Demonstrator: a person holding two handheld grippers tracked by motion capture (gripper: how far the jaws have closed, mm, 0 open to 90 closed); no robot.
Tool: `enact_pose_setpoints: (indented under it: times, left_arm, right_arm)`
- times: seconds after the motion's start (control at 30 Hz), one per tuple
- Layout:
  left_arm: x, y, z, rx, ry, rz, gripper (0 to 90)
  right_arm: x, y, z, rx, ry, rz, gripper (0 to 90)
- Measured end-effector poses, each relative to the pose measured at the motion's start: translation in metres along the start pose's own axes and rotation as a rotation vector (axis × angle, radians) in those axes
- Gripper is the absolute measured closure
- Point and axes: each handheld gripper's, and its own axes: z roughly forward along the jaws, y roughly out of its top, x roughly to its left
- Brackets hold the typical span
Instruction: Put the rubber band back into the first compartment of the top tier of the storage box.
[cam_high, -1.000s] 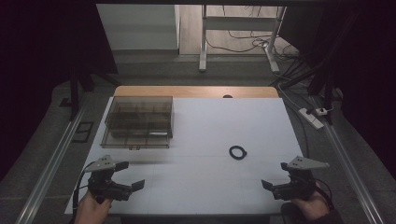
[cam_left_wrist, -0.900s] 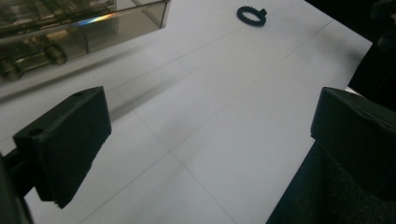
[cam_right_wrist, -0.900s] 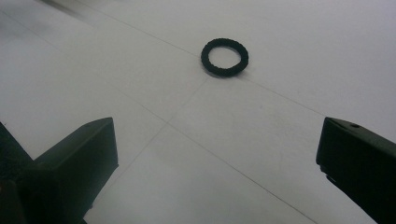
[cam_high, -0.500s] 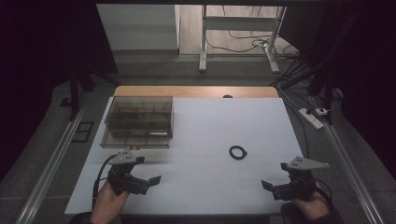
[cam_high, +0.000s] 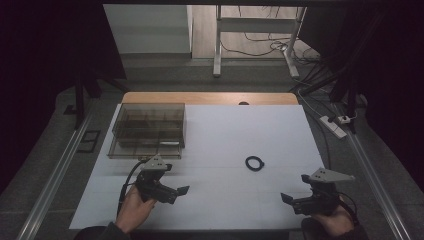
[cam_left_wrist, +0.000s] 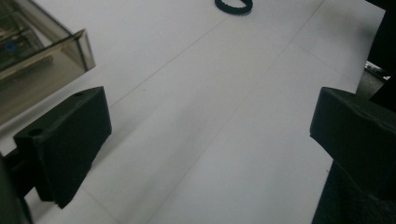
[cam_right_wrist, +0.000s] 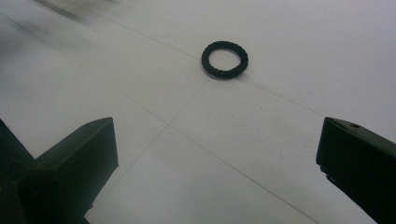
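Note:
A small black ribbed ring (cam_high: 254, 163) lies flat on the white table sheet (cam_high: 225, 135), right of centre. It also lies at the top of the left gripper view (cam_left_wrist: 233, 5) and ahead of the jaws in the right gripper view (cam_right_wrist: 224, 59). My left gripper (cam_high: 179, 192) hovers at the front left, open and empty, pointing right toward the ring. A hand holds my right gripper (cam_high: 287, 199) at the front right, open, with nothing between its jaws. A clear brownish compartment box (cam_high: 148, 130) stands at the back left, its corner (cam_left_wrist: 44, 65) just beside the left jaw.
A wooden strip (cam_high: 210, 98) edges the table's far side. Metal rails (cam_high: 55, 175) run along both sides. A power strip (cam_high: 335, 123) and cables lie on the floor at the right. A metal frame (cam_high: 255, 30) stands beyond the table.
My left gripper has moved right and forward, away from the table's left edge, past the box's front corner. The right gripper and the ring have stayed where they were.

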Motion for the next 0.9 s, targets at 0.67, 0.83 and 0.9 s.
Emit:
enact_pose_setpoints:
  times: [0.67,0.83,0.9]
  left_arm:
    - [-0.016,0.034,0.052,0.009,-0.052,0.049,0.6]
    - [-0.019,0.041,0.068,0.032,-0.067,0.066,0.2]
    - [-0.02,0.042,0.071,0.033,-0.064,0.066,0.2]
  right_arm:
    - [0.0,0.0,0.0,0.001,0.004,-0.002,0.0]
    - [0.0,0.0,0.0,0.001,0.007,-0.004,0.0]
    - [0.0,0.0,0.0,0.001,0.008,-0.008,0.0]
